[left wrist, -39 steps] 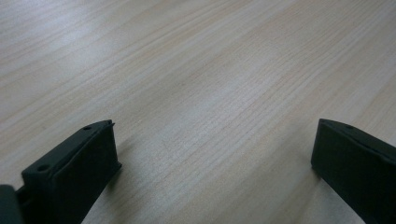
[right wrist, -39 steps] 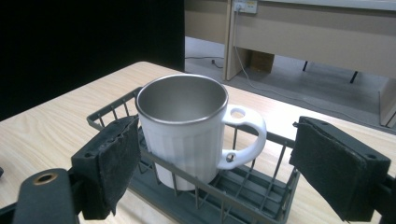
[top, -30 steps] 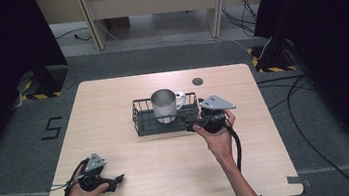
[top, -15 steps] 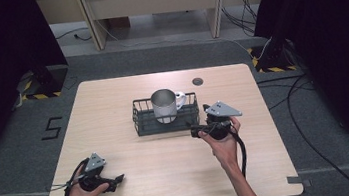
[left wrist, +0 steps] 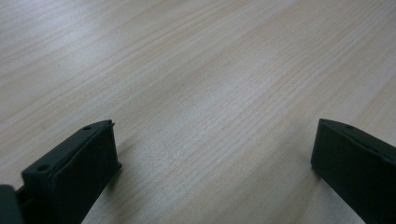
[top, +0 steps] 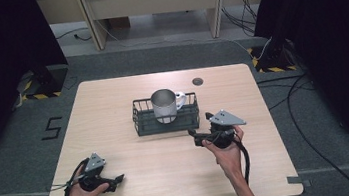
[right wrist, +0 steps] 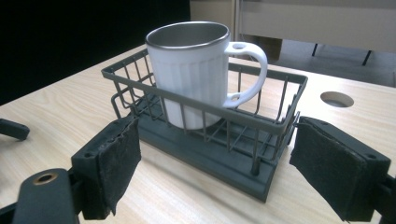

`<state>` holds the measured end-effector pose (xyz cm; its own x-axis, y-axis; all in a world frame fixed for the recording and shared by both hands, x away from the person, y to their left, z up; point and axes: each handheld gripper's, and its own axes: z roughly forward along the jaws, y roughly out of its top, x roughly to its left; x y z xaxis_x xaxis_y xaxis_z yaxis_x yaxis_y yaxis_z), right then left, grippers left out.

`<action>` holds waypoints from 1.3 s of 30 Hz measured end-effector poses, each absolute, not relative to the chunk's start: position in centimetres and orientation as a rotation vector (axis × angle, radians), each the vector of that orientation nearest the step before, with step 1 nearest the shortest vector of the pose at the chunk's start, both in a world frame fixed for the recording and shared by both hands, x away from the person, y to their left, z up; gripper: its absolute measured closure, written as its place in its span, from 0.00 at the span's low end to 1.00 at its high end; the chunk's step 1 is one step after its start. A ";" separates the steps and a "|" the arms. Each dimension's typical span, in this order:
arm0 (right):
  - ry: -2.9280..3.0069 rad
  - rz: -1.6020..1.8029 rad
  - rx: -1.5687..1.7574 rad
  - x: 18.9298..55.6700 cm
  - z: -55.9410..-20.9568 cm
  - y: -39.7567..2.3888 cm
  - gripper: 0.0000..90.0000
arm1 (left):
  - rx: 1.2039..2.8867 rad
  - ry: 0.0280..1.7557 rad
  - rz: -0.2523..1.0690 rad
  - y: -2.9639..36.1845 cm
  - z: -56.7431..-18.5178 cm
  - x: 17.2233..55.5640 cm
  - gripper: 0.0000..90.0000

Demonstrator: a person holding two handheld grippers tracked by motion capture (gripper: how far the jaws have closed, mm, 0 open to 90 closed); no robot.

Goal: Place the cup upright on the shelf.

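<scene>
One desk (top: 113, 110), one wire basket (top: 167, 121), one mug (top: 165, 105), two tongs. The mug stands upright inside the basket, just ahead of the right tongs (top: 198, 136), which are open and empty, clear of the basket's near edge. The left tongs (top: 117, 178), open and empty, rest near the desk's front edge, with bare wood ahead and between the two tongs. Compared with one second earlier, the right tongs have drawn back from the basket; the left are unmoved.
</scene>
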<state>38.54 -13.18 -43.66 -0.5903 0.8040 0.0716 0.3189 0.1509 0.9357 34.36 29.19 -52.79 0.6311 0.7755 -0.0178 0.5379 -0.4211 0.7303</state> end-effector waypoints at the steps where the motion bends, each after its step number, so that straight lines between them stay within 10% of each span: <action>1: 1.982 1.441 1.069 38.4 -43.8 -13.3 0.17 | 2.129 1.022 0.421 29.2 -52.8 34.4 0.00; 39: 2.038 1.443 1.080 34.8 -46.7 -15.7 0.17 | 2.128 1.022 0.421 29.2 -52.8 34.4 0.00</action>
